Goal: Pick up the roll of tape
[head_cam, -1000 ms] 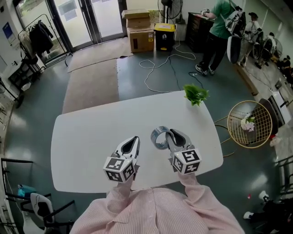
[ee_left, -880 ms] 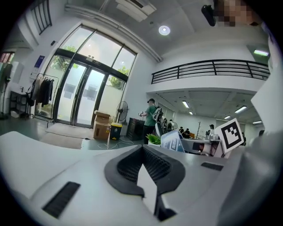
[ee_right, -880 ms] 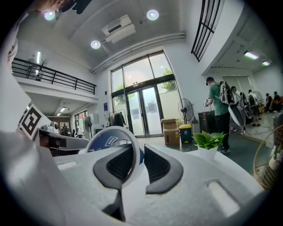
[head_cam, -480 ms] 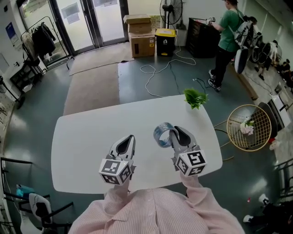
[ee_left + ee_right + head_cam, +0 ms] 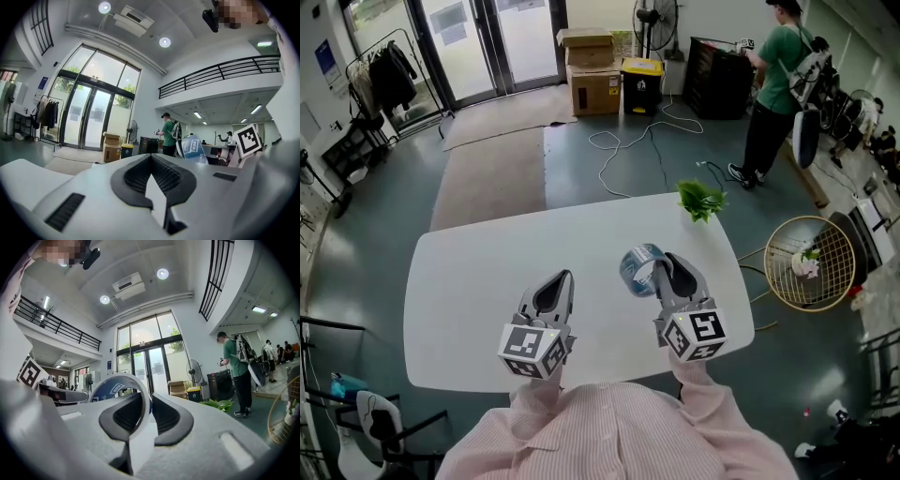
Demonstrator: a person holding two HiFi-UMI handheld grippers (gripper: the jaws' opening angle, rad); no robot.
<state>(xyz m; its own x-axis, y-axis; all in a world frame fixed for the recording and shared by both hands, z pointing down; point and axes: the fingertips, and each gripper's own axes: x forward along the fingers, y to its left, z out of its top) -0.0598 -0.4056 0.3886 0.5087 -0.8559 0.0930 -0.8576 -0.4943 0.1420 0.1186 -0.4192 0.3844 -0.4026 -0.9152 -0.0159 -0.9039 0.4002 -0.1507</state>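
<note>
The roll of tape (image 5: pixel 636 265), a blue-printed ring with a pale rim, hangs above the white table (image 5: pixel 469 281) with my right gripper (image 5: pixel 657 273) shut on its wall. In the right gripper view one pad sits inside the ring (image 5: pixel 107 391) and the other outside, and the jaws have just been closing a little tighter on it. My left gripper (image 5: pixel 559 284) is held beside it to the left, shut, with nothing between its pads. The left gripper view shows the roll (image 5: pixel 193 149) lifted at its right.
A green leafy sprig (image 5: pixel 701 199) lies at the table's far right corner. A wire basket (image 5: pixel 811 258) stands on the floor to the right. Cables (image 5: pixel 628 141), cardboard boxes (image 5: pixel 591 70) and a person in green (image 5: pixel 778 89) are beyond the table.
Both grippers have risen over the table. The tape roll has gone up with the right gripper. The person in green at the back has walked to the right.
</note>
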